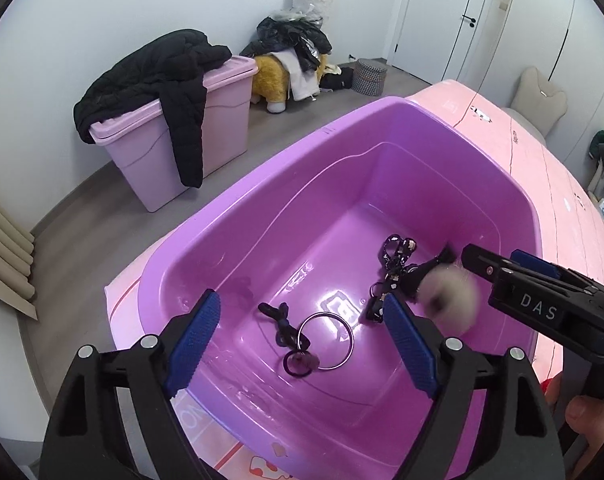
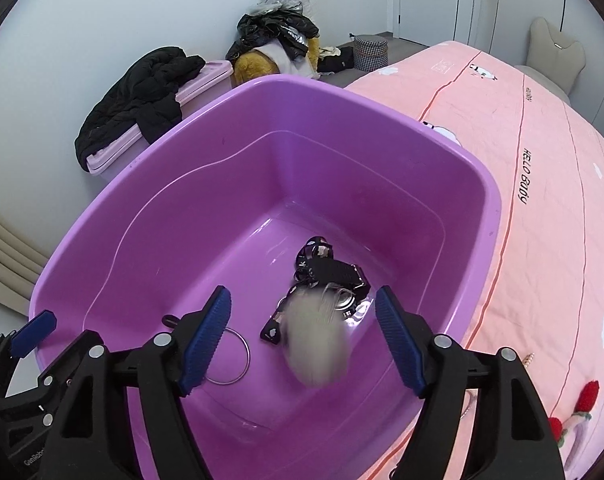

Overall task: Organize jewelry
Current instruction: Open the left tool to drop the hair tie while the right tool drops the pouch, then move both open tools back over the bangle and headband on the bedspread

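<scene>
- My left tongs [image 1: 298,344] sit nearest the lens, blue pads spread wide, nothing between them; they hang over the near end of the purple tub [image 1: 430,120].
- Right tongs [image 2: 302,340] likewise wide, nothing pinched. A blurred pale pom-pom charm [image 2: 318,344] shows between the pads but clear of both, prob. mid-drop. I can't tell if it has touched the bottom yet.
- Already in the tub: silver hoop [image 1: 326,340], small purple ring [image 1: 300,364] touching it, a dark knotted cord [image 1: 278,320] just beside, and a black patterned strap w/ metal clips [image 1: 394,268] further toward the far wall.
- So I'd judge the task well along: several pcs are in.
- Still out on the bed [image 2: 542,200], by the tub's right side: a small pearly piece [image 2: 528,359], a bit of thin chain [image 2: 468,400] near my right tongs, and a red-tipped knitted thing [image 2: 582,412]. Can't say if that last one counts as jewelry.
- Writing: bedsheet reads "HELLO Baby" [image 2: 526,176]; "DAS" on the right tongs body as seen from left cam; "GenRobo…" partly cut off on the left unit in right cam. An embossed mark on the tub floor, not readable.
</scene>
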{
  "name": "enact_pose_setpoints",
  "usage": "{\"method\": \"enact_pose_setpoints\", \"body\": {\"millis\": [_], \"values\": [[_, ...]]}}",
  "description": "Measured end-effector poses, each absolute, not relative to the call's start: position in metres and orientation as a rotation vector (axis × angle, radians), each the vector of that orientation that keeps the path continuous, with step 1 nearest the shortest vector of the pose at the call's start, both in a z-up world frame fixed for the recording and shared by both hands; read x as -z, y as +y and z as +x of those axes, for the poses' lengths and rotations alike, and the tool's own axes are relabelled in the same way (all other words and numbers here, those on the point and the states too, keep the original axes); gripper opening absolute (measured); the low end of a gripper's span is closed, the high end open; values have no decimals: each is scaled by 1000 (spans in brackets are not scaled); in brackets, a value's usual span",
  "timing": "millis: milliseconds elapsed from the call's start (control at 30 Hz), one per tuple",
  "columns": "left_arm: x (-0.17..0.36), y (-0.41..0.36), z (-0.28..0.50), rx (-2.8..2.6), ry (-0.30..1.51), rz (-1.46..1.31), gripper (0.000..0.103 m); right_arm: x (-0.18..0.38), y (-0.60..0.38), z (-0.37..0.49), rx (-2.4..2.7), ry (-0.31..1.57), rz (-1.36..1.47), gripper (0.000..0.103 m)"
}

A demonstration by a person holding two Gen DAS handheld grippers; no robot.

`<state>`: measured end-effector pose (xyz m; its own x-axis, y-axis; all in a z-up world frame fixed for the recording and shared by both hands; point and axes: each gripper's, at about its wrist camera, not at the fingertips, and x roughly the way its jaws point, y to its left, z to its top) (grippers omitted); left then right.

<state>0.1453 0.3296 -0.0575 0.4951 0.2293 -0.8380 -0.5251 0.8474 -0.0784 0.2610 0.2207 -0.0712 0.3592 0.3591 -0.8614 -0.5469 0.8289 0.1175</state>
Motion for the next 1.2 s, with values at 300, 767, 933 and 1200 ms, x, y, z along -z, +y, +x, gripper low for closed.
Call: {"method": "enact_pose_setpoints", "body": {"millis": [300, 767, 933, 1200], "values": [[50, 327, 137, -465, 930, -326, 82, 63, 213, 258, -591, 1034, -191, 73], [31, 318, 120, -463, 890, -314, 82, 52, 202, 244, -592, 1024, -162, 73], [23, 315, 113, -461, 872, -305, 82, 49, 198, 236, -596, 1018, -152, 73], [14, 307, 105, -448, 857, -297, 82, 39, 182, 221, -592, 996, -138, 73]]}}
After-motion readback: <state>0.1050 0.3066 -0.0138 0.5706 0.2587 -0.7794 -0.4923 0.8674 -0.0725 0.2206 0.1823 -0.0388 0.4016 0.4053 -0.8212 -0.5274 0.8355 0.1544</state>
